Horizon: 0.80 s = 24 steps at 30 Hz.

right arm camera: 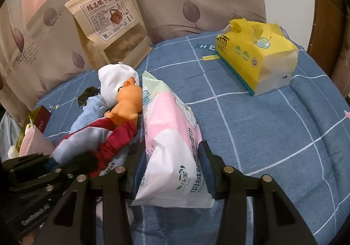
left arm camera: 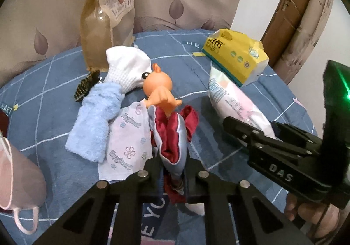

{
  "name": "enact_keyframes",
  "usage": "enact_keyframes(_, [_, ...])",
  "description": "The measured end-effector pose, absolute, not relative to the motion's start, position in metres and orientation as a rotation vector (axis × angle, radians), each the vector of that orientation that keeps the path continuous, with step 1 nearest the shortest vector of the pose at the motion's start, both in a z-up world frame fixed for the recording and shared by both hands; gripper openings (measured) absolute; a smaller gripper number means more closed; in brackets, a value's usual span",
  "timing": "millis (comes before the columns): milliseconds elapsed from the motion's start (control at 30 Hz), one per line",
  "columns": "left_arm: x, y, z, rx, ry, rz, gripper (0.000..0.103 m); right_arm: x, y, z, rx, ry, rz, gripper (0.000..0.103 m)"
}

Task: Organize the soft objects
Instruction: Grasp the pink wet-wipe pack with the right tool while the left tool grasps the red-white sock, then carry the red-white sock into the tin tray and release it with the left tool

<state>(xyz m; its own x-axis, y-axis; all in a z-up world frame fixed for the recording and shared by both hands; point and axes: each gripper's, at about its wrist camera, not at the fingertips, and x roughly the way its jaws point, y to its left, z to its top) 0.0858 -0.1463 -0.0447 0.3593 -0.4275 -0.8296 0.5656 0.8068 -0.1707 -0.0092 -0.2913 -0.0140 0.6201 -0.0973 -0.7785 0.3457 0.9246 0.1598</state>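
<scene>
My left gripper (left arm camera: 172,170) is shut on a red and grey satin cloth (left arm camera: 172,135), which lies in a pile on the blue bed. The pile holds an orange rubber toy (left arm camera: 158,89), a white cloth (left arm camera: 129,67), a light blue towel (left arm camera: 96,122) and a floral tissue pack (left arm camera: 129,142). My right gripper (right arm camera: 170,168) is shut on a pink and white wet-wipe pack (right arm camera: 172,146), beside the pile; the same pack shows in the left wrist view (left arm camera: 236,105). The cloth (right arm camera: 96,142) and toy (right arm camera: 126,102) lie left of it.
A yellow tissue pack (right arm camera: 256,56) lies at the back right of the checked blue bedsheet (right arm camera: 273,135). A brown snack bag (right arm camera: 109,28) leans against the curtain. A black hairbrush (left arm camera: 84,86) and a pink face mask (left arm camera: 19,170) lie at the left.
</scene>
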Motion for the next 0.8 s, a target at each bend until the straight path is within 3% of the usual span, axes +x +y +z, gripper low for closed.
enact_keyframes(800, [0.074,-0.095,0.016,0.190,0.896,-0.485,0.011,-0.005,-0.285,-0.021,0.242,0.882,-0.275,0.042])
